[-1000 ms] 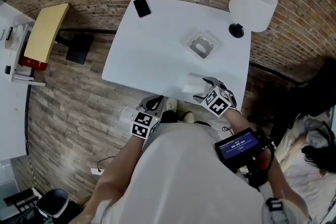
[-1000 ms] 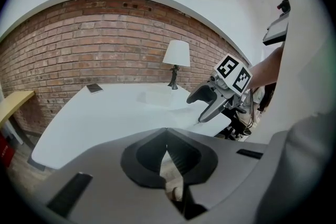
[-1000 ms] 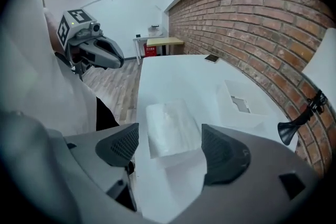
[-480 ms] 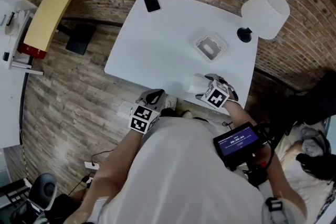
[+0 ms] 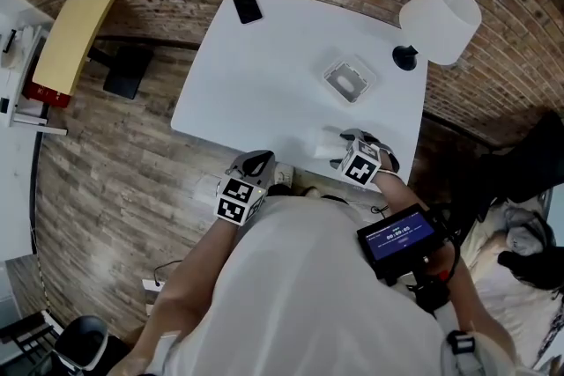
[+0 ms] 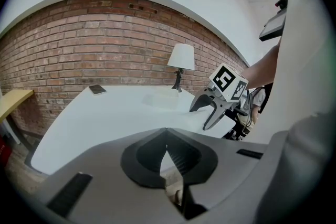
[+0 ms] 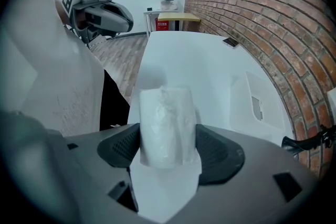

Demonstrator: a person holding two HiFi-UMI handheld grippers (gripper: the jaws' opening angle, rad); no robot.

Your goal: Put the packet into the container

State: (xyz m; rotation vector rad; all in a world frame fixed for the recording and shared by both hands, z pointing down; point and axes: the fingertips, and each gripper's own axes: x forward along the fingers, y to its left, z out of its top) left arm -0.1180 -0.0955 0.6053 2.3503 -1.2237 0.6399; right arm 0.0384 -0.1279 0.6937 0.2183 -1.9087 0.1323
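While the packet (image 7: 167, 123) lies on the table (image 5: 264, 75) near its front edge, well apart from the container (image 5: 346, 81), we judge the grasp is in hand; next we must lift it and carry it across. Our right gripper (image 7: 168, 140) has just been closing, its wide-set jaws now pressing the packet's two sides.

- A plain light grey short-sleeved fabric T-shirt (image 5: 300, 295) is worn; both forearms are left uncovered.
- A black rectangular box with a blue-lit screen (image 5: 397, 240) is strapped to the right forearm. White characters are shown on the screen, too small to be read.
- A black bracket with thin black cables (image 5: 430, 288) is seen just under that box.
- A black strap with a pale buckle (image 5: 458, 342) is seen lower on the right side.
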